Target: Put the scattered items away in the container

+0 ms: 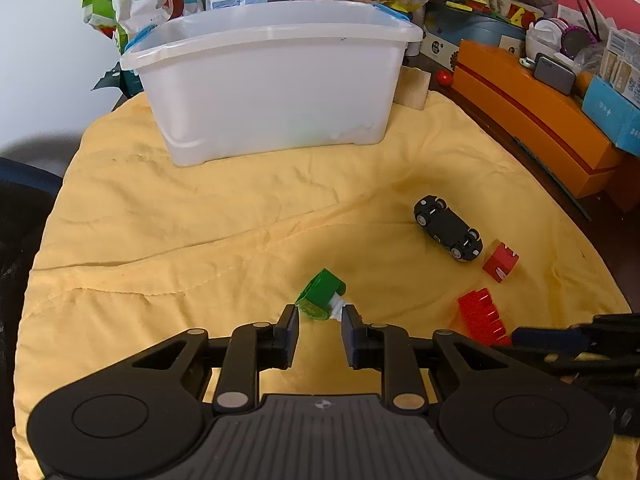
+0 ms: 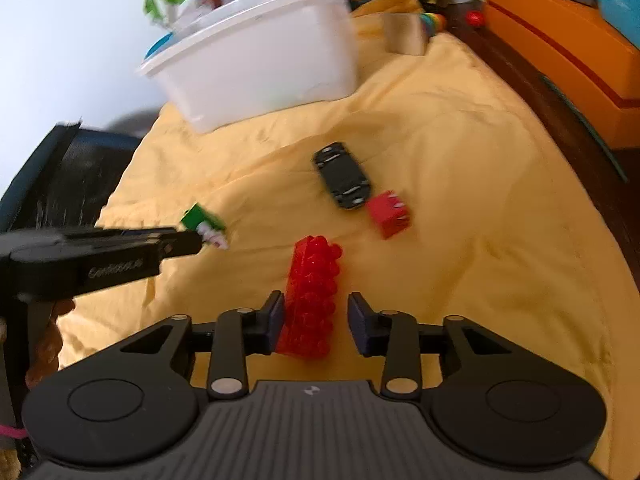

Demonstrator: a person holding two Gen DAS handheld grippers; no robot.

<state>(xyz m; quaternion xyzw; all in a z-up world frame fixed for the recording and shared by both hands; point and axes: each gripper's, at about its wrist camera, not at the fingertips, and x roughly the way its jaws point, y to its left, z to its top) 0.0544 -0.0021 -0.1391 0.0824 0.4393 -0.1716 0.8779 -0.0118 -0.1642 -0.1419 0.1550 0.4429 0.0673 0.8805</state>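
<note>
A white plastic bin (image 1: 272,80) stands at the far end of the yellow cloth (image 1: 200,232); it also shows in the right wrist view (image 2: 256,56). My left gripper (image 1: 319,320) is open, its tips on either side of a green block (image 1: 320,292) lying on the cloth. My right gripper (image 2: 316,316) is open around a long red studded brick (image 2: 312,296), which lies between its fingers. An upside-down black toy car (image 1: 448,227) and a small red cube (image 1: 500,262) lie to the right; both show in the right wrist view (image 2: 344,176), (image 2: 389,214).
An orange box (image 1: 532,116) runs along the right edge of the table, with cluttered toys, packets and boxes behind it. A wooden block (image 1: 414,88) stands beside the bin's right end. A dark chair (image 2: 68,168) is at the left.
</note>
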